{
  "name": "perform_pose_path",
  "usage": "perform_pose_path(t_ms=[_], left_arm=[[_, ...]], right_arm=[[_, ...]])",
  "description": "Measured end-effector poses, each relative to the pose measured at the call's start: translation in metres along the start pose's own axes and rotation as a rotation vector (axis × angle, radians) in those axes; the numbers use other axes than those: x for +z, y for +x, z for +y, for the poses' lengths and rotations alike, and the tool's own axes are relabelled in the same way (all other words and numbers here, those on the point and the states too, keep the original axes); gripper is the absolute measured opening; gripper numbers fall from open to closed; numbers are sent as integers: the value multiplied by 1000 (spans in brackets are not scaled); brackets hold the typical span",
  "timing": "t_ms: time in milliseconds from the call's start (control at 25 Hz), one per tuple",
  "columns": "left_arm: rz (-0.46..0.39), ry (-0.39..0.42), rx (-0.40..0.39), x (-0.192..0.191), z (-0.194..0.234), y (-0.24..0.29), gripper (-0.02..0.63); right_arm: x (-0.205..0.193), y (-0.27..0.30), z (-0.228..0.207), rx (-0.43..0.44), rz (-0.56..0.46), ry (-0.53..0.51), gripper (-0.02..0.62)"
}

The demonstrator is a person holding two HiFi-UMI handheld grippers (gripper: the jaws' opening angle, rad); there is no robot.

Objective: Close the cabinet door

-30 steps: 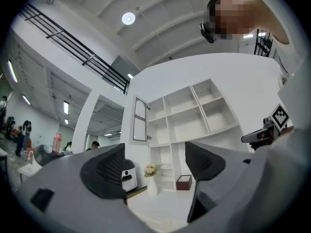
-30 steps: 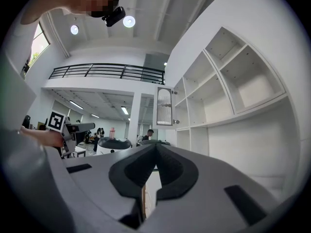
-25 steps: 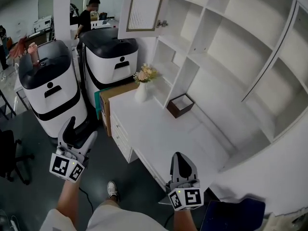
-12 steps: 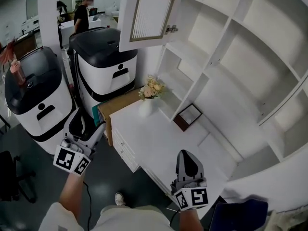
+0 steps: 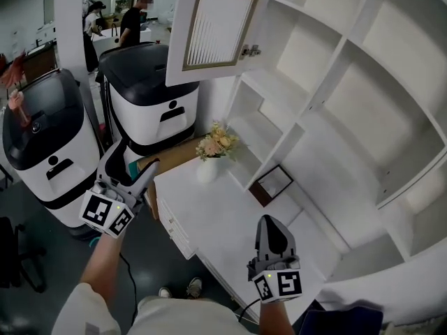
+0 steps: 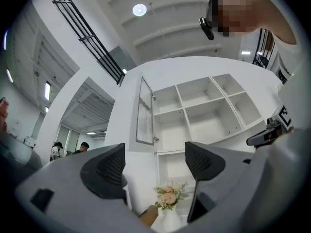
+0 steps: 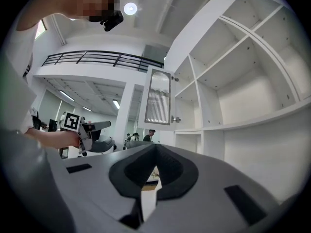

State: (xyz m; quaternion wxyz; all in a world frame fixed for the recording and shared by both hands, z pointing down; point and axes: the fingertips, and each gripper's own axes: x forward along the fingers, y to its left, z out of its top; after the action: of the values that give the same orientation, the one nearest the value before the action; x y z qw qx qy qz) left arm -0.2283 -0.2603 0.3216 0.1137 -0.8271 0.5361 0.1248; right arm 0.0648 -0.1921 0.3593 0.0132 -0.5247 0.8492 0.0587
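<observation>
Right gripper (image 5: 269, 223) low over white bench (image 5: 230, 222), jaws pressed together, nothing held. Left gripper (image 5: 133, 160) raised off bench's left end, jaws apart, empty. Beyond: flower vase (image 5: 209, 167). Far, high: cabinet door (image 5: 218, 25) swung wide open, untouched. Approach step, I judge. Next: raise left gripper to door's outer face, push toward shelves.

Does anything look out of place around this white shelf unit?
Only the cabinet door: it stands swung wide open, upper left of the shelf unit. The flower vase on the desk stands upright; nothing looks spilled.
</observation>
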Motion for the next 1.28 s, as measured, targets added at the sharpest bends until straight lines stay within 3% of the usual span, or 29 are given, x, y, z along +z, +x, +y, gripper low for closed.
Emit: perform_pose_path(t_ms=[320, 640, 1000, 1280], left_arm=[[-2, 70, -11, 6, 31, 79, 368], [-13, 74, -45, 8, 58, 149, 367], [22, 18, -42, 3, 97, 223, 365], [11, -30, -60, 3, 101, 248, 341]], right_arm=[[1, 16, -24, -3, -32, 34, -2], [-7, 11, -37, -33, -11, 36, -2], [-12, 10, -44, -59, 1, 41, -1], [-18, 5, -54, -95, 9, 60, -2]])
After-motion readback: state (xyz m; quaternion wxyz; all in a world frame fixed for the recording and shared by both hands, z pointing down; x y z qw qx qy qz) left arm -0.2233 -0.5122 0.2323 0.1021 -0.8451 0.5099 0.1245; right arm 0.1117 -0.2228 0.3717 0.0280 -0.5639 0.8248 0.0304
